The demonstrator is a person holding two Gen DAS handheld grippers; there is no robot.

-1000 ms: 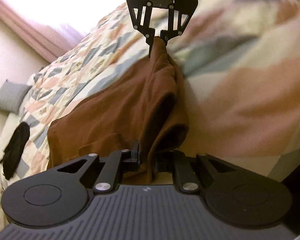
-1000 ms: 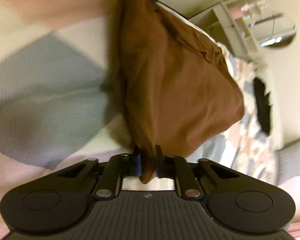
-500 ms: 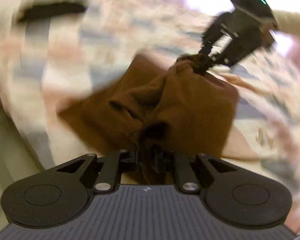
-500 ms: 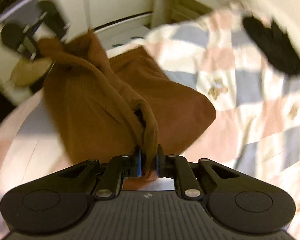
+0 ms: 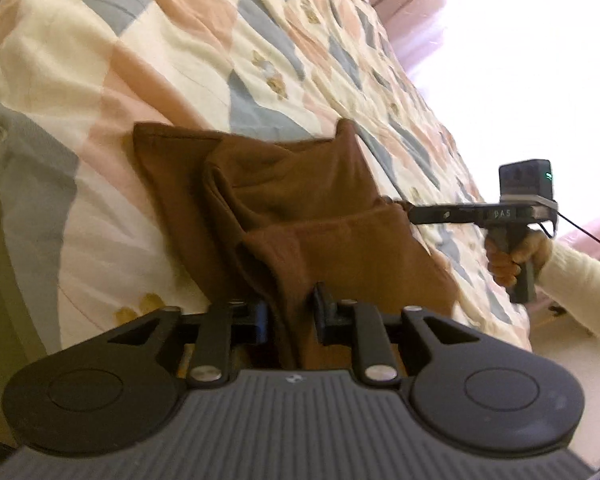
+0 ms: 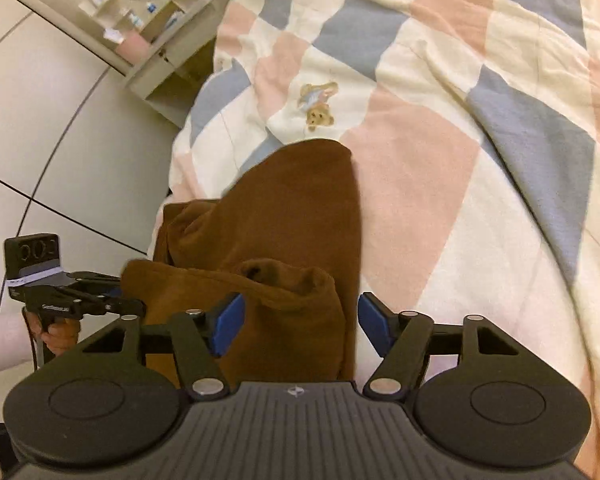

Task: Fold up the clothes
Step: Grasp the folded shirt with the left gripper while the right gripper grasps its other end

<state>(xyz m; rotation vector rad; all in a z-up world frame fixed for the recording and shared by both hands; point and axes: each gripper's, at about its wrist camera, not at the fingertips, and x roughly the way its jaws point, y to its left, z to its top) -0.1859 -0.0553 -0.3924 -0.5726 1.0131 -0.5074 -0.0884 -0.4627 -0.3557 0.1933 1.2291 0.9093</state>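
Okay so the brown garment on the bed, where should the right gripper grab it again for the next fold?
Probably the bunched corner of the brown garment lying between the right gripper's pads, which have just been opening. Come from the near edge, low over the quilt; that thick folded edge faces the jaws. The left gripper holds the other corner.

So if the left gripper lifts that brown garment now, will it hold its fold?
Probably not: the brown garment looks soft and floppy, bunching in thick rolls. Only the left gripper pinches it, so it would likely droop and unfold.
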